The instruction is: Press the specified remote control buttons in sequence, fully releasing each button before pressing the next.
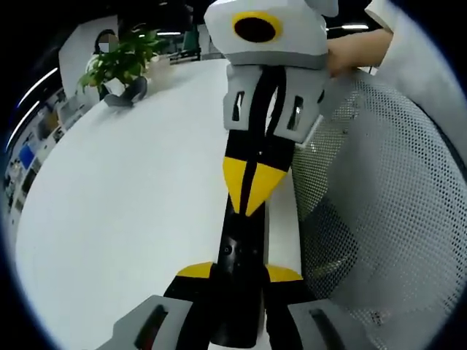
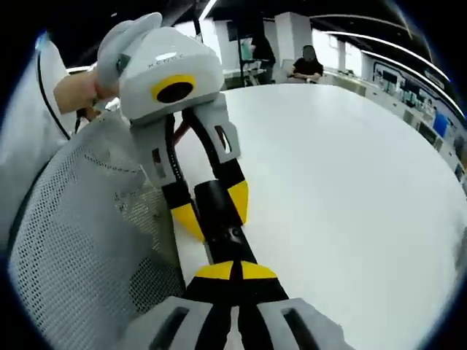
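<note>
Both views show a black remote control (image 1: 241, 292) held between the two grippers above the edge of a white worktop (image 1: 131, 204), beside a grey mesh chair back (image 1: 394, 219).

Left gripper view: the left gripper (image 1: 239, 273) has its yellow-tipped jaws pinching the near end of the remote control, one jaw on each long side. The right gripper (image 1: 252, 191) enters from the top with its yellow tips pressed together and resting on the remote's upper face, apparently on or at a button. A potted plant (image 1: 120, 62) stands at the far side of the worktop.

Right gripper view: the right gripper (image 2: 235, 271) has its jaws closed tip to tip over the remote control (image 2: 222, 219), and the left gripper (image 2: 208, 208) grips the remote's sides.

Handling, as judged: the remote looks like a light, rigid plastic bar with smooth sides that could slip or pivot under a downward press; a hold across the long edges, clear of the keypad, suits it, with the pressing tip brought down squarely.

Writing: small lettering on the left gripper's white housing (image 2: 164, 62) is too blurred to read. No brand or button legend on the remote is legible.
</note>
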Action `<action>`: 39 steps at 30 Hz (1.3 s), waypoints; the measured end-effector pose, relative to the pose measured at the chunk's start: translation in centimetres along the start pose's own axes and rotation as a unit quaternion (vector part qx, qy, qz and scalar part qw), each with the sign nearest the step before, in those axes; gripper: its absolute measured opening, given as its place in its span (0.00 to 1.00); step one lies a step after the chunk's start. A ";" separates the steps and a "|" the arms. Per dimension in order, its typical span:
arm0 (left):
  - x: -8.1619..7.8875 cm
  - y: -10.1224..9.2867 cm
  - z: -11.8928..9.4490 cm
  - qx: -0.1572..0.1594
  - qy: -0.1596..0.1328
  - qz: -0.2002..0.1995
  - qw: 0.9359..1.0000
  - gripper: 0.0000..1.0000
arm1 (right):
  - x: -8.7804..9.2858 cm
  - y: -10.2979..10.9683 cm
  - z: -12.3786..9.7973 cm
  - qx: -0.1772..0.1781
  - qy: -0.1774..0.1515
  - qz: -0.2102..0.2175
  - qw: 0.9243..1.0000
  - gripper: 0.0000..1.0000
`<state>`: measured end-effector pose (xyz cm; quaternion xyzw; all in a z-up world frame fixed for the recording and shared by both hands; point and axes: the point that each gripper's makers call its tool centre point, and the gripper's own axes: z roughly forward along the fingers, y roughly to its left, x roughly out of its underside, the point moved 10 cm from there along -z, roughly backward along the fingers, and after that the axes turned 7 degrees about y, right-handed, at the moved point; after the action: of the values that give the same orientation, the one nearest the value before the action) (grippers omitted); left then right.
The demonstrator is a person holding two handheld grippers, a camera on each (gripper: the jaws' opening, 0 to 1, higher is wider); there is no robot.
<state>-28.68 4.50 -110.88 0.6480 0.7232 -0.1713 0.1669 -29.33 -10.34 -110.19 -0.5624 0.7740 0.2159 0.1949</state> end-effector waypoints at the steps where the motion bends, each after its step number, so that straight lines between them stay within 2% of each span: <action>1: 0.0 0.0 0.0 -0.001 0.000 0.001 1.000 0.25 | -0.2 0.1 0.0 0.005 0.013 -0.019 1.000 0.00; 5: 0.0 -0.1 0.0 -0.002 -0.002 0.001 1.000 0.25 | -0.8 0.4 0.1 0.015 0.038 -0.077 0.996 0.00; 10: 0.0 0.0 0.0 0.002 -0.003 0.001 1.000 0.25 | -1.2 0.4 0.6 0.007 0.040 -0.098 0.994 0.00; 14: 0.1 0.0 0.0 0.001 -0.005 0.001 1.000 0.25 | -1.5 0.3 0.7 0.000 0.056 -0.130 0.990 0.00; 18: 0.2 -0.1 0.1 -0.003 -0.008 0.004 1.000 0.25 | -2.2 0.6 0.9 0.007 0.091 -0.204 0.975 0.00; 21: 0.3 -0.3 0.1 -0.009 -0.015 -0.002 1.000 0.25 | -2.6 0.7 1.1 0.009 0.113 -0.223 0.968 0.00; 23: 0.6 -0.3 0.1 -0.011 -0.024 -0.006 1.000 0.25 | -2.8 0.8 1.2 0.010 0.118 -0.223 0.968 0.00; 25: 0.7 -0.3 0.1 -0.011 -0.030 -0.005 0.999 0.25 | -2.7 0.6 1.1 0.008 0.116 -0.207 0.971 0.00; 26: 0.7 -0.3 0.1 -0.011 -0.032 -0.007 0.999 0.25 | -2.6 0.4 1.1 0.001 0.106 -0.176 0.979 0.00; 29: 0.7 -0.3 0.1 -0.014 -0.035 -0.010 0.999 0.25 | -2.2 0.0 1.0 -0.011 0.082 -0.127 0.988 0.00; 30: 0.7 -0.3 0.1 -0.014 -0.036 -0.010 0.999 0.25 | -2.0 -0.2 0.9 -0.015 0.070 -0.093 0.993 0.00; 32: 0.7 -0.3 0.1 -0.015 -0.038 -0.012 0.999 0.25 | -1.7 -0.3 0.9 -0.017 0.051 -0.057 0.997 0.00; 36: 0.7 -0.3 0.1 -0.015 -0.037 -0.015 0.999 0.25 | -1.0 -0.1 0.8 -0.009 0.014 -0.029 0.999 0.00; 39: 0.7 -0.3 0.2 -0.017 -0.035 -0.018 0.999 0.25 | -0.9 0.2 0.8 0.003 0.011 -0.049 0.999 0.00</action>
<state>-29.08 4.96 -111.32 0.6255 0.7311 -0.1847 0.2001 -29.22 -9.17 -110.35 -0.6016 0.7480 0.1979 0.1985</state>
